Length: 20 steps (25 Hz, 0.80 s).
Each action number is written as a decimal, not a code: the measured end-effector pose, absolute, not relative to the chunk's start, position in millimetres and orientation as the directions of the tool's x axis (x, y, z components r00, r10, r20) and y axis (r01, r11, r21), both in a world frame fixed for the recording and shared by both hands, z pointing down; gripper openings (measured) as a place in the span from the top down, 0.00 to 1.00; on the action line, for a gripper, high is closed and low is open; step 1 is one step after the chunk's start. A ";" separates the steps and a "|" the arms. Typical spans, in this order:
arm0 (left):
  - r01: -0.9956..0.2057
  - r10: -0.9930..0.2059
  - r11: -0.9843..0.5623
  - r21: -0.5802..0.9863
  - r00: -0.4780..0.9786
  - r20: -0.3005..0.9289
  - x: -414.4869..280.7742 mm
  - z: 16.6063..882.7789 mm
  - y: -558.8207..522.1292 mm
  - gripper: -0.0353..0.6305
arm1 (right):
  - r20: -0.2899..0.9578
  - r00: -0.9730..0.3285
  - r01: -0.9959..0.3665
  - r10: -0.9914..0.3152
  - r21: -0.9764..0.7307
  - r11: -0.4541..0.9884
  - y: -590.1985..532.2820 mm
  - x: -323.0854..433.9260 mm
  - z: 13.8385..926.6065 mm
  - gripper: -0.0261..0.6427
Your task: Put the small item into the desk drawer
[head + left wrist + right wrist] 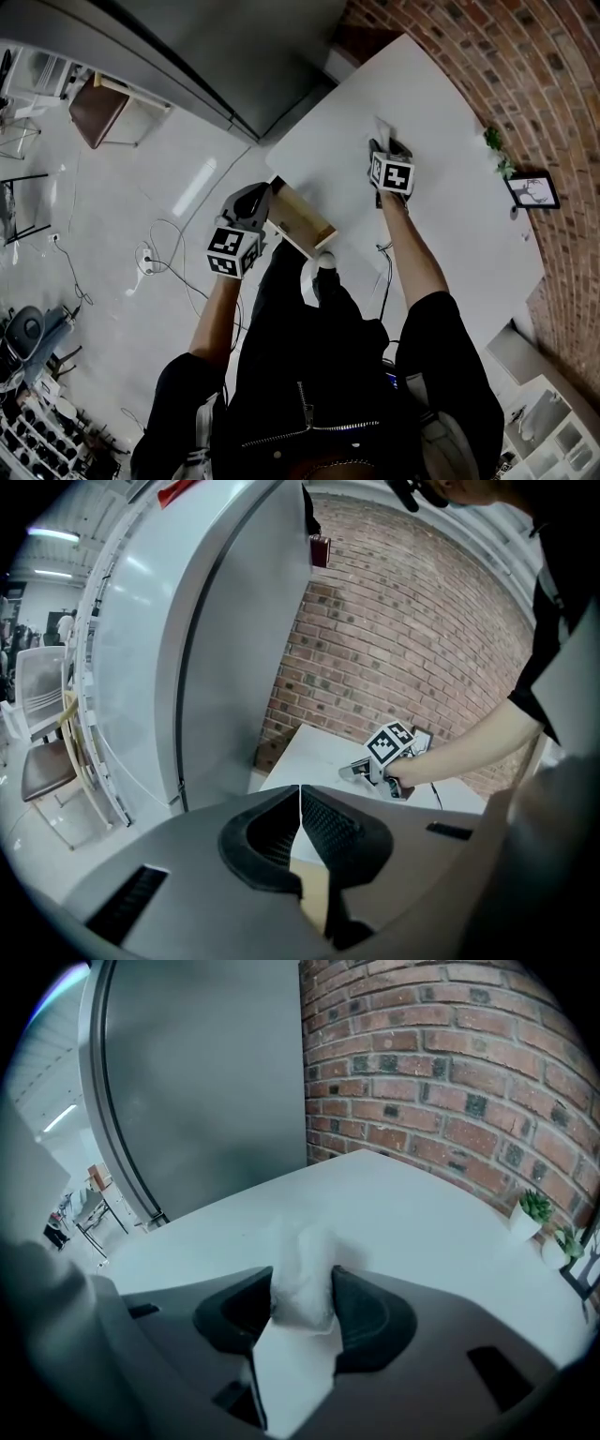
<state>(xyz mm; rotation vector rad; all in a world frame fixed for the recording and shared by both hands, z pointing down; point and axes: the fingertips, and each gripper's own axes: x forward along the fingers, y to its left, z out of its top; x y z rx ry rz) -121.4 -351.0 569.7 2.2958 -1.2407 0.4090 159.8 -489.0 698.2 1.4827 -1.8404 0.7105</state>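
The right gripper (302, 1290) has its black fingers (364, 1318) clenched on the small crumpled white item (298, 1258). The item sits on the white tabletop (403, 1213), well apart from the open pale-wood drawer (302, 223), on the drawer's side toward the red brick wall (525, 75). The left gripper (300, 819) has its fingers (330, 829) pressed tip to tip, right at the drawer's front end.

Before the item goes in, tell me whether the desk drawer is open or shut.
Open: in the head view the drawer stands pulled out from the desk, its wooden inside showing.
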 end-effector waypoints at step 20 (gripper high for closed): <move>-0.850 -0.751 -0.480 0.218 0.527 0.399 -91.3 513.7 -317.1 0.91 | 0.561 -0.287 -0.950 -0.777 -0.064 0.306 -449.6 164.6 570.4 0.68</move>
